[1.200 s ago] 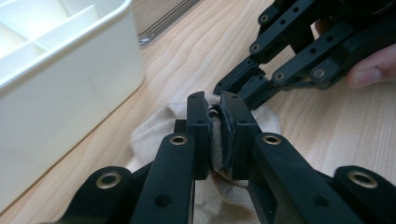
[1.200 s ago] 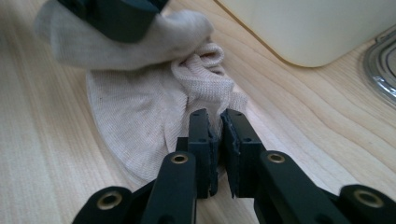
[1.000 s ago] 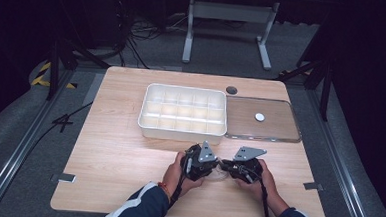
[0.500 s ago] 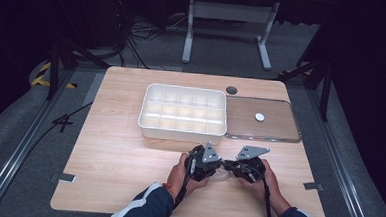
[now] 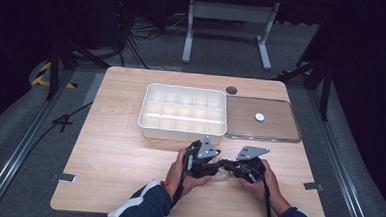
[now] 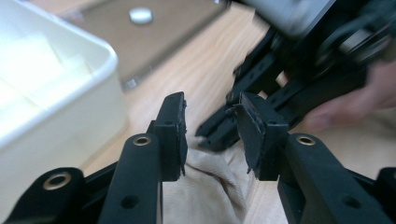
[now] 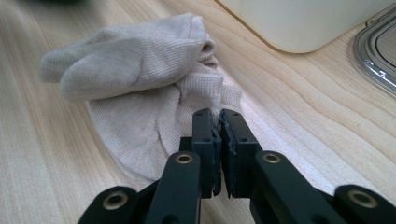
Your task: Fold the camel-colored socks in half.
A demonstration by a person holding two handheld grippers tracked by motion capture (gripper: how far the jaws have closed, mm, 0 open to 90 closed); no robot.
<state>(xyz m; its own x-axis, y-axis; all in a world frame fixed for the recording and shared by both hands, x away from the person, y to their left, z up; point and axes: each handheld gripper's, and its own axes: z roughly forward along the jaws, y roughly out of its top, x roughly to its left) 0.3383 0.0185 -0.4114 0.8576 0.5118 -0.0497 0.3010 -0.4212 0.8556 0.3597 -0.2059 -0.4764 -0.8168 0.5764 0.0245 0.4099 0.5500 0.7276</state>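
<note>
Little has been moved since a second ago: both hands have been kept close together at the near middle of the bench (image 5: pixel 113 149), with the grippers drawn only slightly nearer to each other. In the high view, the left gripper (image 5: pixel 209 165) and the right gripper (image 5: pixel 232 166) are seen nose to nose, each topped by a grey three-cornered plate, with a small pale cloth (image 5: pixel 219 175) just visible between and below them. In the left gripper view, the fingers (image 6: pixel 173 128) are held spread, with a clear gap between the pads, and the beige cloth (image 6: pixel 210 186) is seen lying between and beneath them; whether it is touched by either pad cannot be told. Beyond them the right gripper (image 6: pixel 219 135) is seen facing in, its tip resting at the cloth. In the right gripper view, the fingers (image 7: pixel 206 140) are pressed almost together at the edge of the ribbed, crumpled cloth (image 7: pixel 140 70), which is spread on the wood ahead of them; whether fabric is caught between the pads cannot be told, since the pinch point is hidden by the pads themselves. A white compartment tray (image 5: pixel 182 133) is set on the far half of the bench, and a clear flat lid (image 5: pixel 240 121) lies just beside it on the right, with a small white disc (image 5: pixel 259 117) resting on it. A dark round hole (image 5: pixel 231 90) is seen in the bench beyond the lid.
</note>
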